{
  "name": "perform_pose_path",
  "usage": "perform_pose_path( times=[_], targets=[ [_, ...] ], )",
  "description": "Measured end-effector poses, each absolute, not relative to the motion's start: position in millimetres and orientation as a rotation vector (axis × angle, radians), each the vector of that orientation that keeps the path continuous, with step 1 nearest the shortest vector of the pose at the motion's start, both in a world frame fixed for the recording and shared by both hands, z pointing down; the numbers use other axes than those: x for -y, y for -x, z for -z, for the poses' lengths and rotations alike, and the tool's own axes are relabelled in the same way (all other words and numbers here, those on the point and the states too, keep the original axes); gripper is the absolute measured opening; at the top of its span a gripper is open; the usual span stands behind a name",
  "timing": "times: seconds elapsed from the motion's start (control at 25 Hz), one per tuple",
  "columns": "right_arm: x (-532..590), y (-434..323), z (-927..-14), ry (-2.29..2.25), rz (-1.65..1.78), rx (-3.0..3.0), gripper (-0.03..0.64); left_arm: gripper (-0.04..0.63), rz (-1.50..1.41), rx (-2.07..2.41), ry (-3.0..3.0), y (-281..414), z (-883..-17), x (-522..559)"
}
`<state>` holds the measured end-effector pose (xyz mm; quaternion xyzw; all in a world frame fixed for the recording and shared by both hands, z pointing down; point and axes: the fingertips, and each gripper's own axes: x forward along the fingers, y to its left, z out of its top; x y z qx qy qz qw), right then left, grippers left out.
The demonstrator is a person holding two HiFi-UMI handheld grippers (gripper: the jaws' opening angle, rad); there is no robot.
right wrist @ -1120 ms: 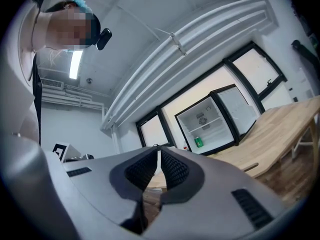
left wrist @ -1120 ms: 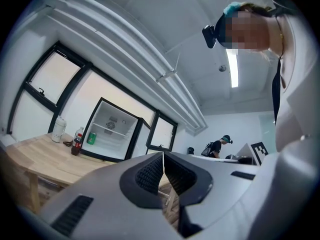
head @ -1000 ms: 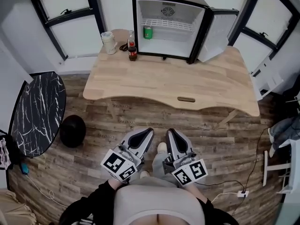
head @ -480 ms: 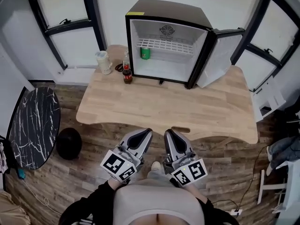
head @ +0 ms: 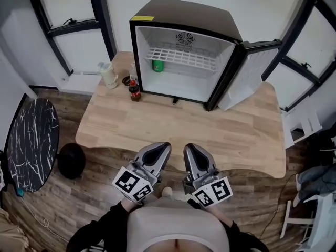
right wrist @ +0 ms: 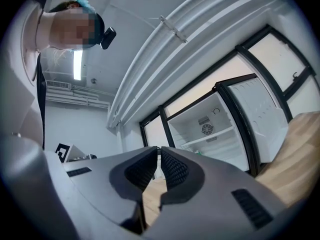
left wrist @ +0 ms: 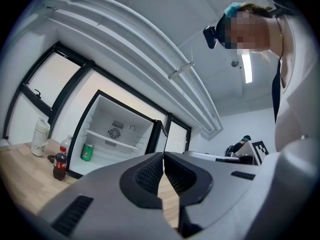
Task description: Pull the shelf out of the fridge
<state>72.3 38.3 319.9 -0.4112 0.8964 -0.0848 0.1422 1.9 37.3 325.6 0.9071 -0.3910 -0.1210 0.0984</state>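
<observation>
A small black fridge (head: pixel 184 14) stands at the back of a wooden table (head: pixel 173 130), its door (head: pixel 247 75) swung open to the right. Inside, a white wire shelf (head: pixel 181 58) spans the upper part, and a green can (head: pixel 157 65) stands below it at the left. My left gripper (head: pixel 164 147) and right gripper (head: pixel 187 148) hover side by side at the table's near edge, both shut and empty, far from the fridge. The fridge also shows in the left gripper view (left wrist: pixel 117 134) and in the right gripper view (right wrist: pixel 212 129).
Left of the fridge stand a cola bottle (head: pixel 135 90), a clear bottle (head: pixel 133 73) and a white jug (head: pixel 107 75). A round black marble table (head: pixel 29 135) and a black ball (head: pixel 71 160) are on the floor at the left. Window frames line the walls.
Both grippers, still shut, have come forward from over the floor to the table's near edge. The fridge and table appear closer and larger.
</observation>
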Motion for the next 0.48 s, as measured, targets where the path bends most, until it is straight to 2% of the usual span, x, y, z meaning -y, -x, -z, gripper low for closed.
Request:
perform_pose_path(
  times=[0.48],
  targets=[
    [-10,-64,-323,1.139,0.305,-2.597,0.041,0.012,0.350,1.167,-2.671,0,-323,-10]
  ],
)
